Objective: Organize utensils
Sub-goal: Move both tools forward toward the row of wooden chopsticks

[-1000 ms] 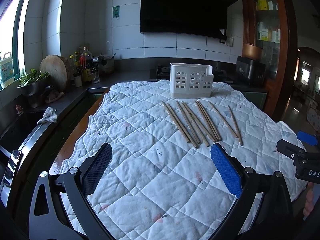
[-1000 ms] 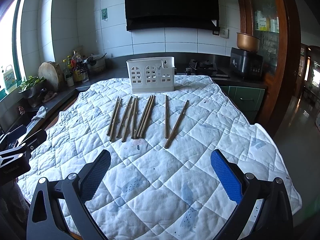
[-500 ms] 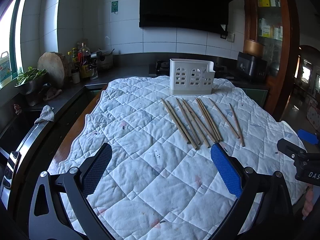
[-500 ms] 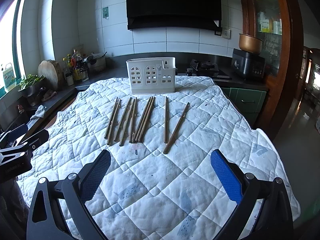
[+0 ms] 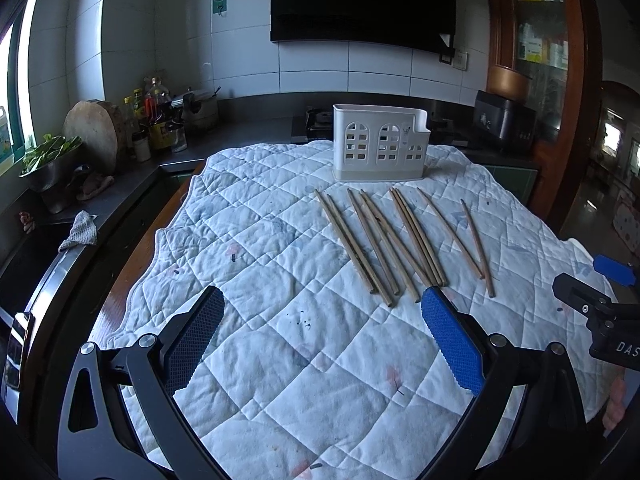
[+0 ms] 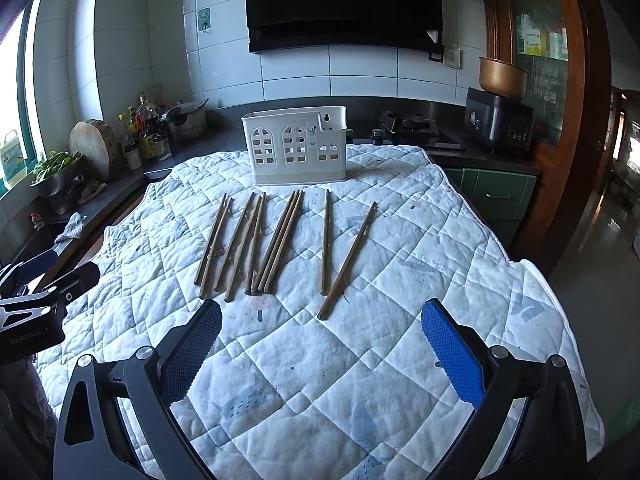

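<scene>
**Wooden chopsticks waiting to go into a white holder**

A quilted cloth [image 6: 400,240] covers the surface. The empty-looking white holder [image 6: 298,146] stands upright at its far end; its inside is hidden. Chopsticks [image 6: 276,240] lie in a row before it. The left claw [image 5: 320,340] and right claw [image 6: 320,344] hover wide, empty. Best pinch one stick mid-length.

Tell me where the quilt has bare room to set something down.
Bare quilt lies between the chopsticks' near tips and the right hand-held gripper, and right of the angled outermost chopstick to the cloth's edge. In the left view, the quilt left of the row is bare too. It is crowded from the white caddy forward through the row.
</scene>
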`<action>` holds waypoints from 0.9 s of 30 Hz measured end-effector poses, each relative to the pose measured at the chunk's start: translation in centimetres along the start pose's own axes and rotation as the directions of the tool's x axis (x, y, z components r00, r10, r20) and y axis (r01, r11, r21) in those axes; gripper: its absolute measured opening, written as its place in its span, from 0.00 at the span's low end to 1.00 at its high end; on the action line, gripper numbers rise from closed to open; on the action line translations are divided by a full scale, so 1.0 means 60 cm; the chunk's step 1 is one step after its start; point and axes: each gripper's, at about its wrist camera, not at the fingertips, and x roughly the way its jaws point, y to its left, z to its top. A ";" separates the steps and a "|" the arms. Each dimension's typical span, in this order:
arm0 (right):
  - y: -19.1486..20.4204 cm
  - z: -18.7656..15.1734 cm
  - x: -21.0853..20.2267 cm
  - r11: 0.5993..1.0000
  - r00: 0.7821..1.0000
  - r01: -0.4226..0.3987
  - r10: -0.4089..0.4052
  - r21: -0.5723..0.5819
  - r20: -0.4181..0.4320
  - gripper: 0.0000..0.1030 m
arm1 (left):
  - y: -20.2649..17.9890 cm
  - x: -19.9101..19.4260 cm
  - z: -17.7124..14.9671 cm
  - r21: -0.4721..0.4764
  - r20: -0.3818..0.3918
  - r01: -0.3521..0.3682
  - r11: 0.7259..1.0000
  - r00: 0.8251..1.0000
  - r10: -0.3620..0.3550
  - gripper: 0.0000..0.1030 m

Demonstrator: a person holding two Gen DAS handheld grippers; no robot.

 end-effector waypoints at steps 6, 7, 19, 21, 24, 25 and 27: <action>-0.006 0.009 0.027 1.000 1.000 0.001 -0.001 -0.002 -0.018 0.94 | -0.002 0.025 0.010 0.003 -0.021 -0.003 1.000 1.000 0.003 0.95; -0.007 0.009 0.033 1.000 1.000 0.001 -0.001 -0.003 -0.024 0.94 | -0.001 0.030 0.011 0.001 -0.030 -0.003 1.000 1.000 0.003 0.95; -0.028 0.021 0.093 1.000 0.997 0.012 -0.011 0.007 -0.080 0.94 | 0.004 0.098 0.033 -0.012 -0.095 0.023 1.000 0.995 -0.024 0.94; -0.032 0.024 0.104 1.000 0.996 0.014 -0.013 0.013 -0.091 0.94 | 0.005 0.110 0.031 -0.016 -0.124 0.049 0.999 0.991 -0.051 0.94; -0.036 0.027 0.120 1.000 0.994 0.016 -0.014 0.019 -0.108 0.94 | 0.008 0.134 0.029 -0.032 -0.160 0.062 0.998 0.985 -0.066 0.94; -0.037 0.027 0.125 1.000 0.993 0.015 -0.013 0.020 -0.113 0.94 | 0.009 0.142 0.027 -0.042 -0.176 0.070 0.997 0.981 -0.077 0.94; -0.038 0.029 0.135 1.000 0.992 0.018 -0.015 0.021 -0.124 0.94 | 0.009 0.155 0.024 -0.053 -0.194 0.077 0.996 0.977 -0.086 0.94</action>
